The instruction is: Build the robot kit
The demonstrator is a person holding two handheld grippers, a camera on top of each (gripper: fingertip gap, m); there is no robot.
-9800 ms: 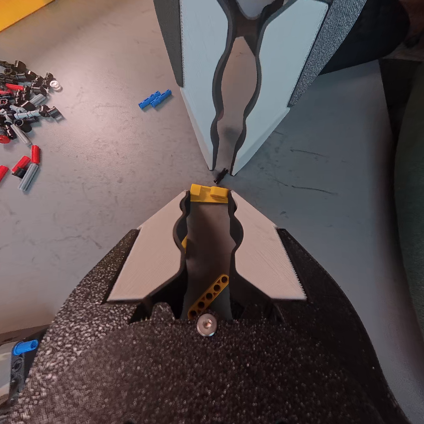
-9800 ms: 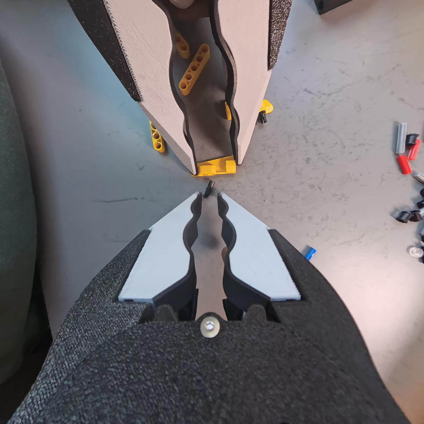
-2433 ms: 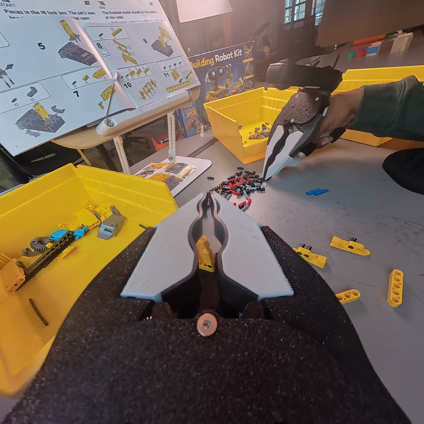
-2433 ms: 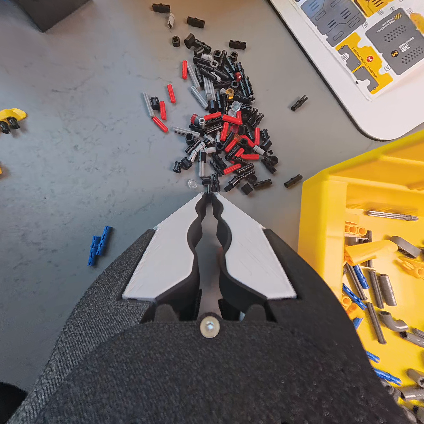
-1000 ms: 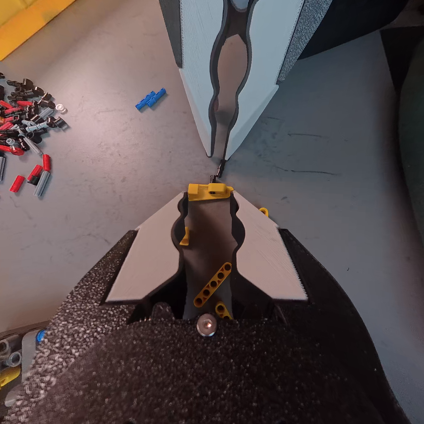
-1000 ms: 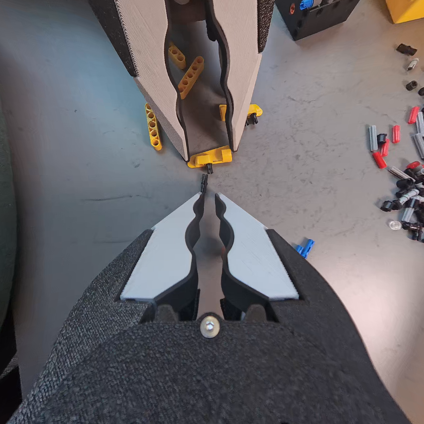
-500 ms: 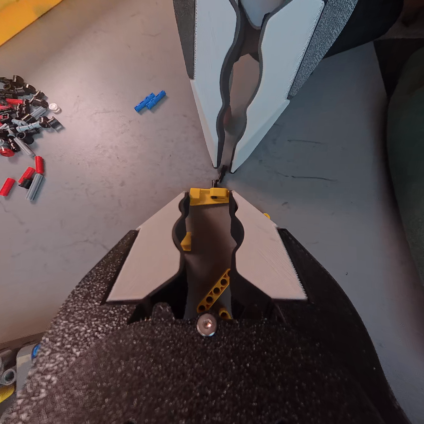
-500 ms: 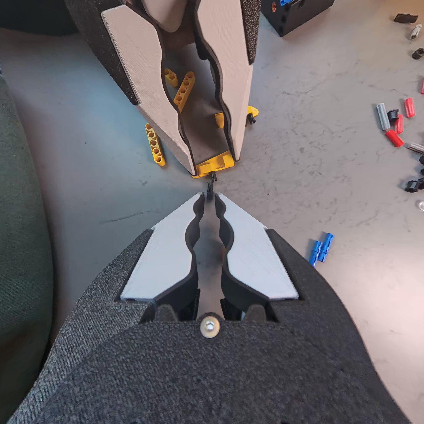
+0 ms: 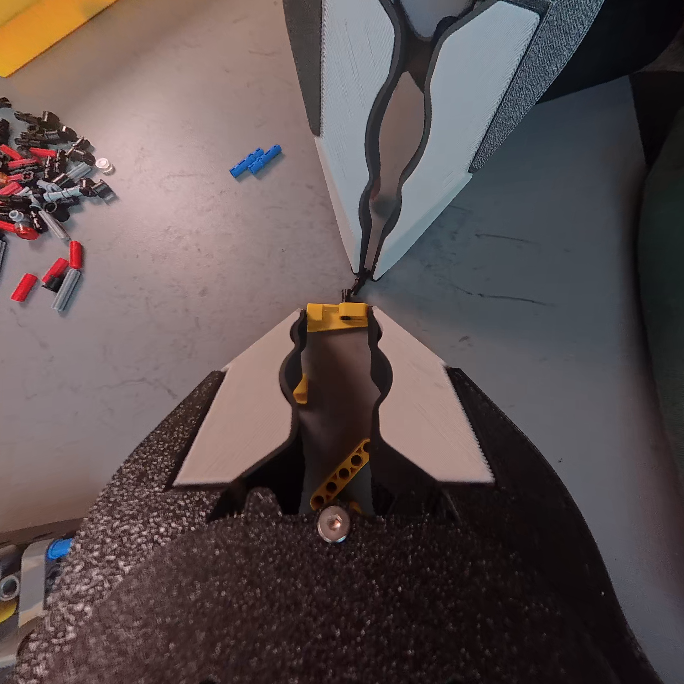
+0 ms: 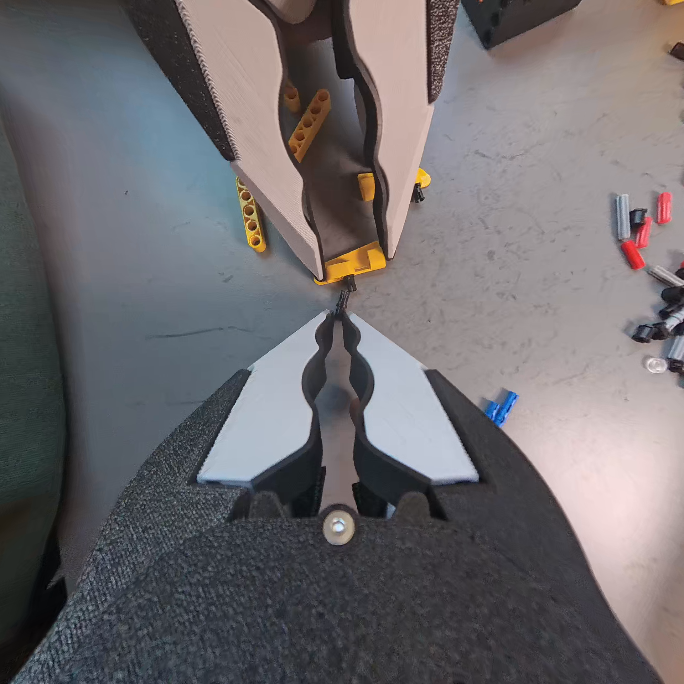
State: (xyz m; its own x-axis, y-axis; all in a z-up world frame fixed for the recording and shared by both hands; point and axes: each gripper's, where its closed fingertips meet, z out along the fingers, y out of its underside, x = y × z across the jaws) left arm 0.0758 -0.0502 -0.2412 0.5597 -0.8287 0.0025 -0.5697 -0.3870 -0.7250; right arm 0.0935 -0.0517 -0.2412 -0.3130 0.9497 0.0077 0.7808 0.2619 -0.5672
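Observation:
My left gripper point(image 9: 337, 314) is shut on a small yellow piece point(image 9: 325, 318), clamped crosswise between its fingertips just above the grey table. My right gripper point(image 10: 337, 314) faces it tip to tip and is shut on a small black pin point(image 10: 342, 298). The pin's free end reaches the yellow piece's point(image 10: 344, 268) front edge, where a short black stub point(image 10: 349, 282) sticks out. In the left wrist view the right gripper point(image 9: 365, 274) comes down from above with the pin point(image 9: 351, 288). In the right wrist view the left gripper point(image 10: 353, 264) comes in from the top.
A pile of small red, black and grey pins point(image 9: 37, 185) lies to one side, also in the right wrist view point(image 10: 659, 259). Two blue pins point(image 9: 255, 161) lie nearby. Yellow beams point(image 10: 251, 214) and another yellow piece point(image 10: 422, 177) lie under the left gripper. A black block point(image 10: 518, 18) stands beyond. Both grippers' tips are close together, under 4 cm apart.
The right gripper came from the pin pile with a black pin and now faces the left gripper. In the last second the pin's tip closed onto the yellow piece's edge.

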